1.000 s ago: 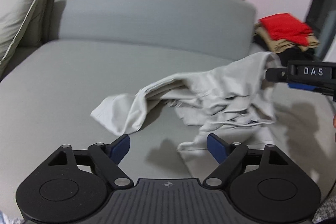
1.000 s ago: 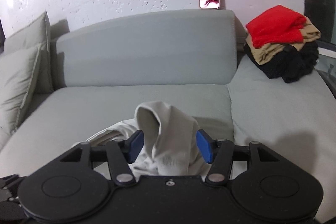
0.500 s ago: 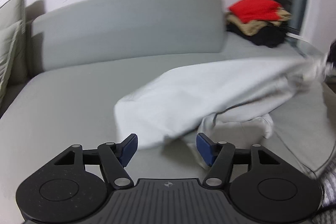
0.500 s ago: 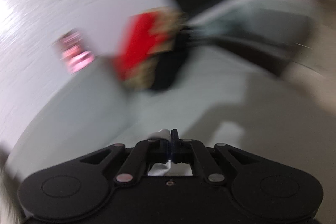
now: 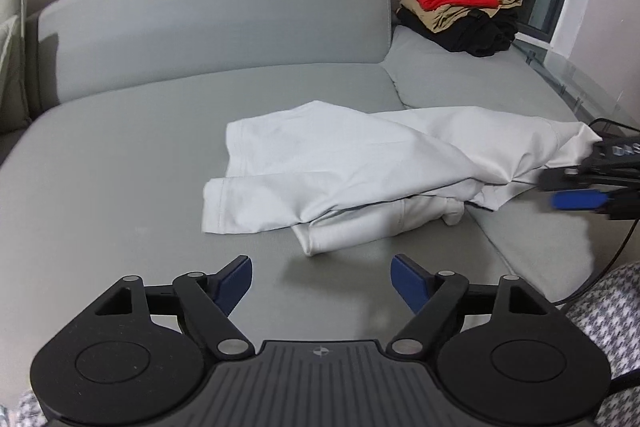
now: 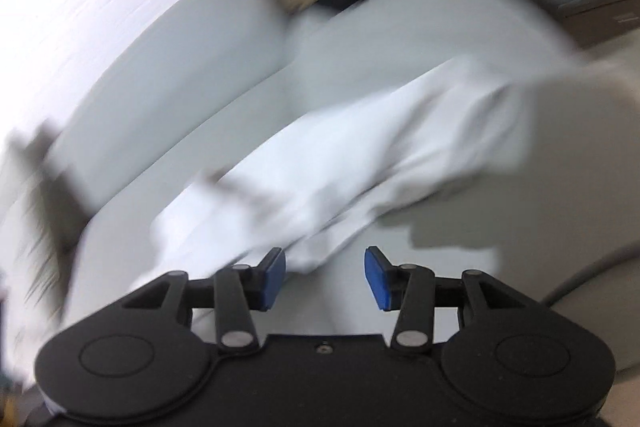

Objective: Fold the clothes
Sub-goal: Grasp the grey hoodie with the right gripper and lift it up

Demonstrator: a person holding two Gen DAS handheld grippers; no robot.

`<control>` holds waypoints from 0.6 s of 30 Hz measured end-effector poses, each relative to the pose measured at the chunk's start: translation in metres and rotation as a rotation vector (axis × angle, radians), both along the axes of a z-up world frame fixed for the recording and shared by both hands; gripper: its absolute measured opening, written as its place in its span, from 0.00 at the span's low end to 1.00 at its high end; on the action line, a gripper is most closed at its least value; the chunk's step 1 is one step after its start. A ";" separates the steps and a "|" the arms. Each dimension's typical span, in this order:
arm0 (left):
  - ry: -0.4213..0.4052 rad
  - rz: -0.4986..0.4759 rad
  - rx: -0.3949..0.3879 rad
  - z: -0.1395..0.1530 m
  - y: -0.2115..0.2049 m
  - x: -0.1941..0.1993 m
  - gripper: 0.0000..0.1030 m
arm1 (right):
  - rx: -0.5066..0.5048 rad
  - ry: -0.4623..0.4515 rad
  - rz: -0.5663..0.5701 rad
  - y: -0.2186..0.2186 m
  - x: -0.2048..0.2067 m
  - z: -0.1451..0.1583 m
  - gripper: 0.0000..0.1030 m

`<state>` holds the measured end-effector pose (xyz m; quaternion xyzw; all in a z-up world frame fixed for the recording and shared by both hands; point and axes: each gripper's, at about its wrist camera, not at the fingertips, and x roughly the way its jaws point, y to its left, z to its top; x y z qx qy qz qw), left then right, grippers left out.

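Lying crumpled: pale garment (image 5: 360, 163) on sofa (image 5: 120, 187)

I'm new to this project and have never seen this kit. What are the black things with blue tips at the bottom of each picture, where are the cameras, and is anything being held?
Those are hand-held tongs, one in each of a person's hands, with a wide-angle camera on each that looks along its blue fingers. The sharp picture comes from the left tongs, the blurred one from the right tongs, which are moving. On the grey sofa lies a pale garment, partly spread. A stack of folded clothes sits at the back. Both tongs are opening with nothing gripped; the right ones sit at the garment's edge.
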<state>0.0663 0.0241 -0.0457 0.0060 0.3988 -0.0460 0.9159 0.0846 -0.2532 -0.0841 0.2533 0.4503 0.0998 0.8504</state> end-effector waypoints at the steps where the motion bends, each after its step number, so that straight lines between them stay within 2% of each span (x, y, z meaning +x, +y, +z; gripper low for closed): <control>1: -0.009 0.002 0.013 0.001 0.001 -0.003 0.77 | 0.029 -0.002 0.034 0.013 0.002 -0.003 0.43; 4: -0.036 0.019 0.045 0.006 0.009 -0.004 0.78 | 0.118 -0.007 0.107 0.046 0.012 -0.007 0.50; 6: -0.040 0.040 0.039 0.007 0.018 -0.001 0.78 | 0.144 0.010 0.142 0.070 0.020 -0.009 0.50; 8: -0.037 0.057 0.010 0.005 0.028 0.005 0.78 | 0.102 0.046 0.135 0.090 0.029 -0.015 0.50; 10: -0.028 0.070 -0.013 0.003 0.035 0.012 0.78 | 0.056 0.108 0.086 0.100 0.039 -0.025 0.44; 12: -0.023 0.076 -0.034 -0.002 0.040 0.018 0.78 | 0.056 0.161 0.029 0.101 0.042 -0.036 0.43; 14: -0.019 0.076 -0.054 -0.005 0.044 0.022 0.78 | 0.088 0.161 -0.022 0.099 0.041 -0.040 0.28; 15: -0.017 0.074 -0.061 -0.007 0.045 0.023 0.78 | 0.103 0.146 -0.044 0.097 0.039 -0.038 0.09; 16: -0.015 0.073 -0.067 -0.009 0.047 0.025 0.78 | 0.110 0.116 -0.055 0.097 0.037 -0.034 0.02; 18: -0.011 0.075 -0.075 -0.012 0.050 0.026 0.78 | 0.108 0.050 -0.064 0.102 0.037 -0.019 0.02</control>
